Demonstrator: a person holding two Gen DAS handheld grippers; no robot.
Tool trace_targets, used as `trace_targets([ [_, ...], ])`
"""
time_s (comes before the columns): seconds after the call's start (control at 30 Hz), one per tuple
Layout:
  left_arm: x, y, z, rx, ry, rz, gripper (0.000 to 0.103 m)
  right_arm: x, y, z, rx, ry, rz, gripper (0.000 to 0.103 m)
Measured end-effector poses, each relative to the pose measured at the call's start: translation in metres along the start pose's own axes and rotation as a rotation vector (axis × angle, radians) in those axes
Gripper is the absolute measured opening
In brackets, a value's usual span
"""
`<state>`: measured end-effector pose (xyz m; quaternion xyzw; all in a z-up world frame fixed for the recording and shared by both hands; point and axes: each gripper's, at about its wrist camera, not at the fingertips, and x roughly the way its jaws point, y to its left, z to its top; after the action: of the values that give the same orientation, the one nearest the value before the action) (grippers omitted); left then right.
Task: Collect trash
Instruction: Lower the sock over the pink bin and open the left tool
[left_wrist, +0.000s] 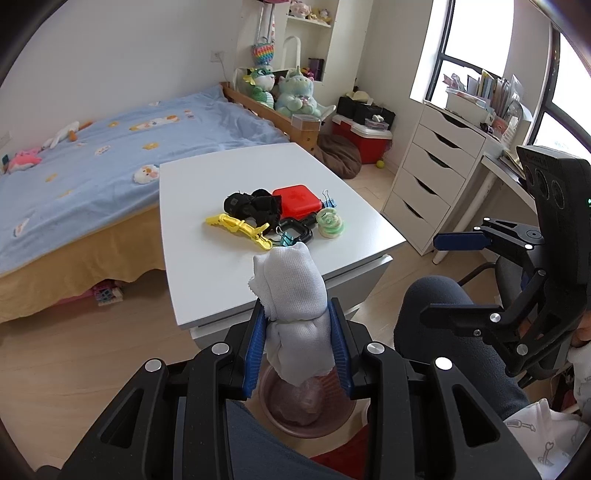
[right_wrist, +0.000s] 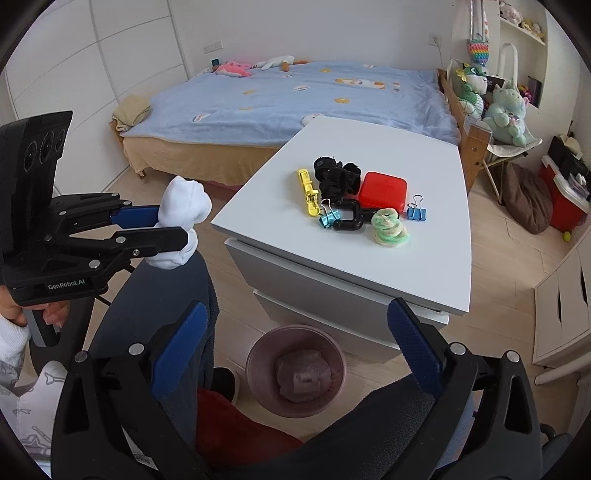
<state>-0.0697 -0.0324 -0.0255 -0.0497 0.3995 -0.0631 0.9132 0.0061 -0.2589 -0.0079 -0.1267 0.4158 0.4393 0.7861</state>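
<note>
My left gripper (left_wrist: 297, 306) is shut on a crumpled white wad of cloth or paper (left_wrist: 295, 295), holding it in the air above a pink waste bin (left_wrist: 325, 428) on the floor. The right wrist view shows that same left gripper (right_wrist: 171, 227) and the wad (right_wrist: 183, 214) at the left, beside the white table (right_wrist: 424, 266). My right gripper (right_wrist: 295, 310) stands wide open with nothing between its blue pads, over the bin (right_wrist: 253, 365). A crumpled pinkish wrapper (right_wrist: 304, 374) lies inside the bin. The open right gripper (left_wrist: 430, 277) also shows at the right of the left wrist view.
The table carries a yellow clip (right_wrist: 308, 192), black fabric (right_wrist: 336, 177), a red box (right_wrist: 384, 192), blue binder clips (right_wrist: 416, 212), a black square ring (right_wrist: 347, 218) and a green-white coil (right_wrist: 389, 229). A person's knees flank the bin. A bed (right_wrist: 295, 99) lies behind, drawers (left_wrist: 428, 177) to the right.
</note>
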Motion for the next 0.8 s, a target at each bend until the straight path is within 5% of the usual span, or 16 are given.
trace_targets([
  [0.8, 0.009, -0.037, 0.006, 0.107, 0.034, -0.074, 0.036, -0.033, -0.049, 0.001, 0.142, -0.084, -0.155, 0.099],
])
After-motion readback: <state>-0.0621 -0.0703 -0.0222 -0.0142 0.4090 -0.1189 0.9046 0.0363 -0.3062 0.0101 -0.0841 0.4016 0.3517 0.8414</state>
